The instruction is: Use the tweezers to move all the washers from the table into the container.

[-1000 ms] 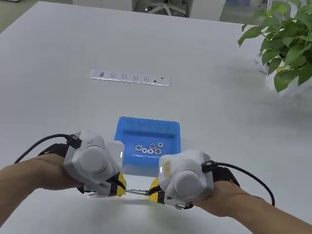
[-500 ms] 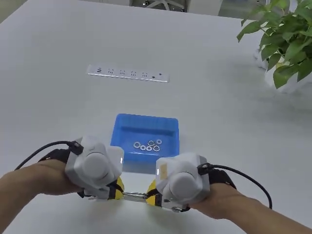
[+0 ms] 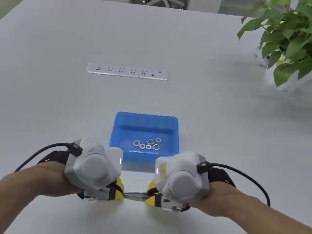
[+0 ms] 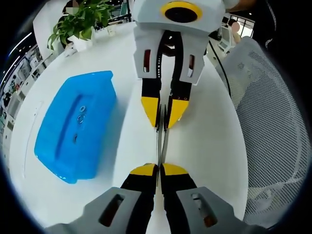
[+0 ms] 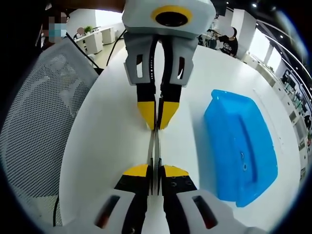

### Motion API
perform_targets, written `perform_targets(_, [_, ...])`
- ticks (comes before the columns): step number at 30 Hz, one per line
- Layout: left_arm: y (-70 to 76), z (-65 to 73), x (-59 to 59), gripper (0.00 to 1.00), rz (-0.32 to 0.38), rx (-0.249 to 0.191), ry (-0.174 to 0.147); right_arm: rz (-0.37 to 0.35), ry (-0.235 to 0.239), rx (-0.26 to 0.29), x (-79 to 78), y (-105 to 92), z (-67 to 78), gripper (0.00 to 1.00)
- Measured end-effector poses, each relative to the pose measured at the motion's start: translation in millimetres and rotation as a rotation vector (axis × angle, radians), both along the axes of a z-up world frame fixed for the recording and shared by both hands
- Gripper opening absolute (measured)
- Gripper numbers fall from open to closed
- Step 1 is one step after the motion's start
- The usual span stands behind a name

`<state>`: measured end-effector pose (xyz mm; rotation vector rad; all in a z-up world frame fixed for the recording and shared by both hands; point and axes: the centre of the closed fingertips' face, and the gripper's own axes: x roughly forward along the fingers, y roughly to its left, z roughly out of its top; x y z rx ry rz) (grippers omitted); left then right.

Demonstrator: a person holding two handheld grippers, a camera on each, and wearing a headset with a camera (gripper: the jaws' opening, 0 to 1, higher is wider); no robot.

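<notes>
Blue container (image 3: pixel 146 118) sits toward the near edge of the white worktop (image 3: pixel 219 107), with the washers (image 3: pixel 147 144) clustered inside it. Just in front, the tweezers (image 3: pixel 135 195) span between the left gripper (image 3: pixel 116 190) and the right gripper (image 3: pixel 152 195), each with its fingers pinched narrow on one end.

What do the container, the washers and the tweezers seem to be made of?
Container: likely plastic, translucent blue with a soft gloss and rounded moulded edges.
Washers: probably metal, small silvery rings that glint.
Tweezers: apparently steel, thin grey blades with a dull shine.
</notes>
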<state>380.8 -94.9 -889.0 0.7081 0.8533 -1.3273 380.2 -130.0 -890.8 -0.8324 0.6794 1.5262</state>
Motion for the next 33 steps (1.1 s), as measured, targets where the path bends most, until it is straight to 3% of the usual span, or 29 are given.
perform_targets(16, [1.0,0.3,-2.0,0.09,-0.001,0.006,0.005,0.002,-0.007,-0.006,0.3,0.1,-0.1,0.13])
perform_targets(23, [4.7,1.3,-1.1,0.14,0.006,0.022,-0.011,0.007,-0.016,-0.021,-1.2,-2.8,0.5,0.18])
perform_targets(27, [9.4,9.5,1.8,0.15,0.036,0.010,-0.029,0.004,-0.029,-0.019,-2.4,-7.6,7.0,0.22])
perform_targets(33, [16.9,26.2,4.7,0.19,0.100,-0.029,-0.052,-0.091,-0.040,0.054,8.4,-12.2,30.3,0.29])
